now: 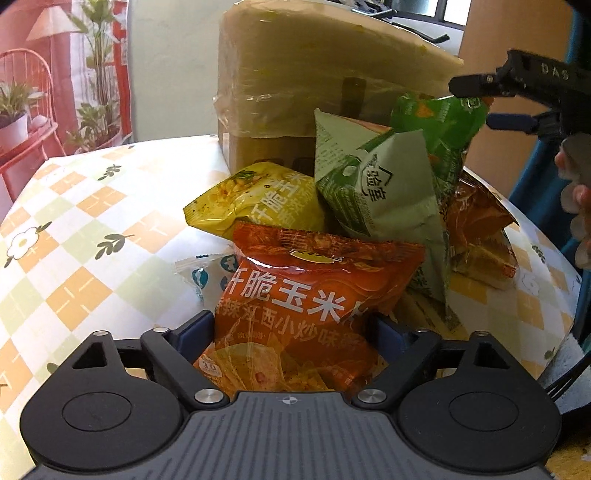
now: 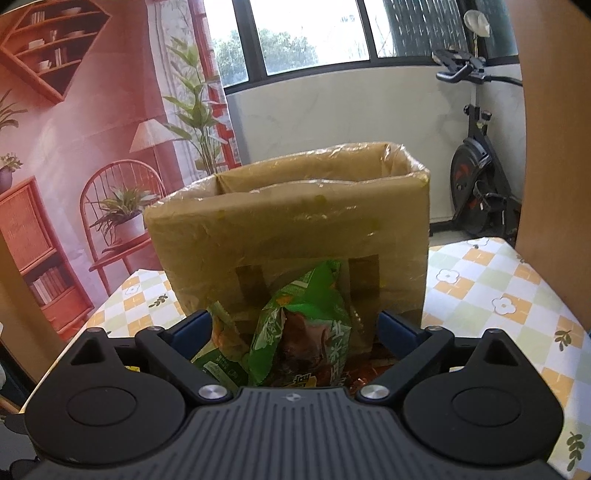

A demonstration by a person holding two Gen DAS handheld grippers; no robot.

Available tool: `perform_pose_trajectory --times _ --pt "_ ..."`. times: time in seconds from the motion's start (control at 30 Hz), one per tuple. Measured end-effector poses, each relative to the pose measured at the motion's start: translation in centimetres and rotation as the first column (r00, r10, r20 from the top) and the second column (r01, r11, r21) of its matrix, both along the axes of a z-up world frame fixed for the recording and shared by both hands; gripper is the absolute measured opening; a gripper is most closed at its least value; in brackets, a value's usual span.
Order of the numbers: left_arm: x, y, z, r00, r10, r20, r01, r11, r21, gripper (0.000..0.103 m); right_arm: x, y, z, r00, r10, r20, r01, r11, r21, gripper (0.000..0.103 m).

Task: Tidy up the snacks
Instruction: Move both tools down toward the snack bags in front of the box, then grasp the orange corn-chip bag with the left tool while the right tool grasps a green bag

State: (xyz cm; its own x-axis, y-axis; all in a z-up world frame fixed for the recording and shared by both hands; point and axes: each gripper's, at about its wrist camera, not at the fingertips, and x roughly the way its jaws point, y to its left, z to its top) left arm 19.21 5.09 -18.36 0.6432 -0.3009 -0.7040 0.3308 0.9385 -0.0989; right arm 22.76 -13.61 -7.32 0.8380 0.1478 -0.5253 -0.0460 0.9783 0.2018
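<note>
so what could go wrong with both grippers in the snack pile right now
1. The left gripper straddles the red corn chip bag; a puffy bag could slip or crush.
2. The yellow bag leans on the red bag, so lifting may topple the pile.
3. The right gripper may snag the green bag and its neighbours.

Both wrist cameras looked forward and down, close over the heaped snack packets (image 1: 317, 280), sharing the tall brown plastic-wrapped cardboard box (image 2: 291, 236).

Daylit window (image 2: 314, 33) behind, exercise bike (image 2: 476, 177) beside it; left, seemingly a printed backdrop (image 2: 74, 129) of red shelves.
</note>
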Motion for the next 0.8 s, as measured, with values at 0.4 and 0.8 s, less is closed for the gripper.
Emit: perform_pose_trajectory --times 0.4,0.8 --pt "-0.6 1.5 1.4 0.996 0.094 0.001 -0.093 0.986 -0.136 0.080 2.5 0.1 -1.9 0.997 0.010 -0.080 -0.006 0.999 0.047 0.082" --pt "-1.4 2.7 3.8 0.979 0.199 0.043 -0.186 0.960 -0.211 0.080 2.3 -0.2 -2.6 0.994 0.020 -0.104 -0.013 0.998 0.069 0.062"
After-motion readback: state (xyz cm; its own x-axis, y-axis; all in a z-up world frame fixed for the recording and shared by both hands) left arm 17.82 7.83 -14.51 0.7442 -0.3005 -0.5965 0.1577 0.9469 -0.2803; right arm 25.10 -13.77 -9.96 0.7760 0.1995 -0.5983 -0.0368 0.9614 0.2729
